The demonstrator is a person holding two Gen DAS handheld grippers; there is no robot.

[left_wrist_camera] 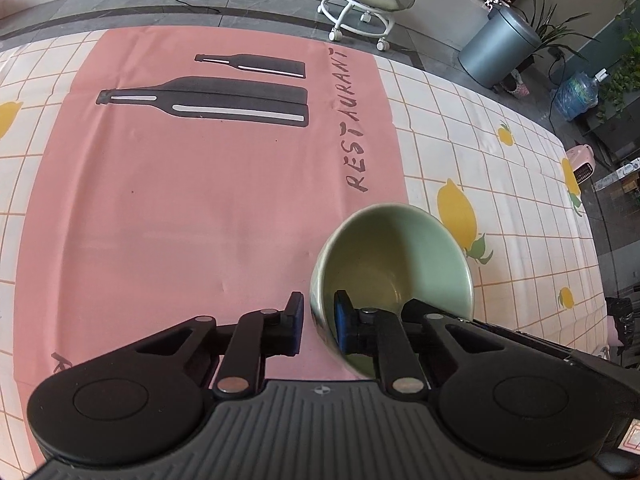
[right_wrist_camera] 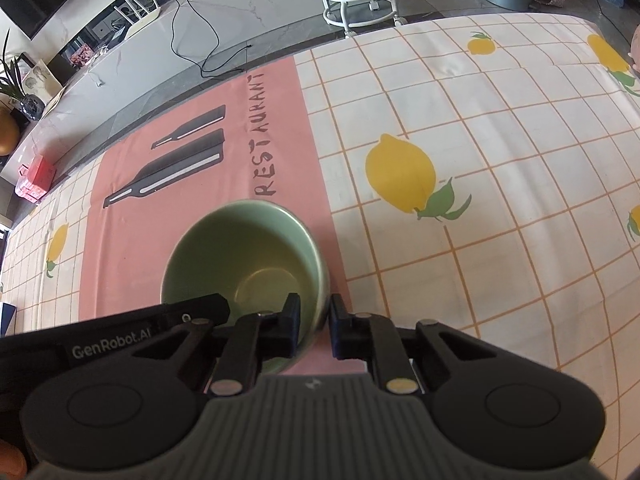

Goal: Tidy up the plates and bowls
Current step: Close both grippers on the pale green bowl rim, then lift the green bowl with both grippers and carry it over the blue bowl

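Observation:
A pale green bowl [left_wrist_camera: 400,256] [right_wrist_camera: 244,256] stands upright and empty on the pink cloth. My left gripper [left_wrist_camera: 319,312] straddles its near left rim, with one finger [left_wrist_camera: 344,320] inside and the other outside. A thin strip of pink cloth shows between the outer pad and the wall. My right gripper [right_wrist_camera: 315,316] straddles the near right rim of the same bowl. Its outer finger [right_wrist_camera: 340,324] lies against the wall and its other finger is inside. The left gripper's black body [right_wrist_camera: 120,336] shows at the bowl's left in the right wrist view.
The pink cloth [left_wrist_camera: 200,200] printed with bottles and "RESTAURANT" lies over a lemon-patterned tablecloth [right_wrist_camera: 500,200]. Beyond the table's far edge stand a white wheeled stool [left_wrist_camera: 364,4], a grey bin [left_wrist_camera: 496,44] and a water jug [left_wrist_camera: 576,96]. A cable [right_wrist_camera: 192,20] trails on the floor.

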